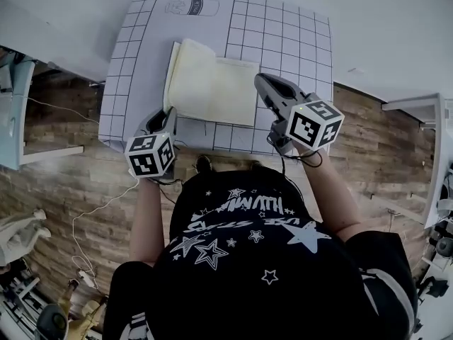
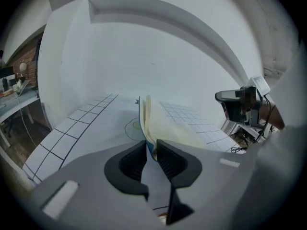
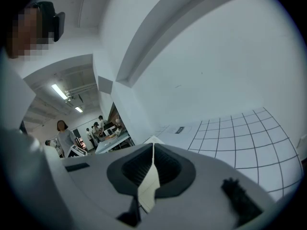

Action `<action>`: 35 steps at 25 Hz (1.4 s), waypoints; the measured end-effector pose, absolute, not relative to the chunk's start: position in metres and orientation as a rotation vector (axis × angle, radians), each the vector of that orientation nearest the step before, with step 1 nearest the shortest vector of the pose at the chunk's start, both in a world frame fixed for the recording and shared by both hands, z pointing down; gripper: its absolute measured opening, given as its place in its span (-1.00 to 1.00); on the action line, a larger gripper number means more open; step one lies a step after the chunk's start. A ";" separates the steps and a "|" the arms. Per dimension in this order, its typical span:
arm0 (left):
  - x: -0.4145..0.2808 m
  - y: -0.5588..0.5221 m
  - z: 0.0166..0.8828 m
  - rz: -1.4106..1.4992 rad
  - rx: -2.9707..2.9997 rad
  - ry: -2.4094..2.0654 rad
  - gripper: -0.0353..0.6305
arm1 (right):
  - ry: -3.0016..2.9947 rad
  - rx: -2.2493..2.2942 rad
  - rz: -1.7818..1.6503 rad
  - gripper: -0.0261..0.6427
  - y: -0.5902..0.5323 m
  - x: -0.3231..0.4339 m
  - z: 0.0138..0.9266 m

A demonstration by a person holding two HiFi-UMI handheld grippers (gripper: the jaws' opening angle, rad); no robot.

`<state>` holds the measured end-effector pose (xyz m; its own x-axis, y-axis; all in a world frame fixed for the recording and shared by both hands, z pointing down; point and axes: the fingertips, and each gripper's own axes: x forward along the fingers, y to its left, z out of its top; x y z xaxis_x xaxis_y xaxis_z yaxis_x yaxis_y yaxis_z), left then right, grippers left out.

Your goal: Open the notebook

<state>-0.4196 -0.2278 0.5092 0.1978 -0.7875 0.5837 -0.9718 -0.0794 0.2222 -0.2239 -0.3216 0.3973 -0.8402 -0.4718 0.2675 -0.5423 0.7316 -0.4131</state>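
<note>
The notebook (image 1: 212, 83) lies open on a gridded mat (image 1: 283, 34), cream pages up. Its left cover stands lifted along the left edge. My left gripper (image 1: 168, 117) is at the near left corner. In the left gripper view the blue cover and fanned pages (image 2: 147, 119) stand upright between the tips of that gripper (image 2: 149, 147), whose jaws stand a little apart. My right gripper (image 1: 263, 83) is at the notebook's right edge. In the right gripper view this gripper (image 3: 153, 150) is shut on a single cream page (image 3: 149, 186) that runs back through the jaws.
The mat lies on a white table (image 1: 396, 27) whose near edge meets a wooden floor (image 1: 64, 183). Pale desks stand at the far left (image 1: 18, 112) and far right (image 1: 435, 154). Cables trail on the floor (image 1: 85, 218). People stand in a far room (image 3: 62, 133).
</note>
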 end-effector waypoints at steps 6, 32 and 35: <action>-0.436 -0.226 0.542 0.581 1.953 -1.617 -0.49 | -2.713 0.885 0.734 -0.87 -0.311 -0.245 0.405; -0.383 -0.230 0.475 0.467 2.107 -1.677 -0.40 | -2.720 0.955 0.717 -0.87 -0.290 -0.190 0.401; -0.367 -0.223 0.466 0.427 2.056 -1.746 -0.45 | -2.750 0.892 0.702 -0.87 -0.296 -0.175 0.395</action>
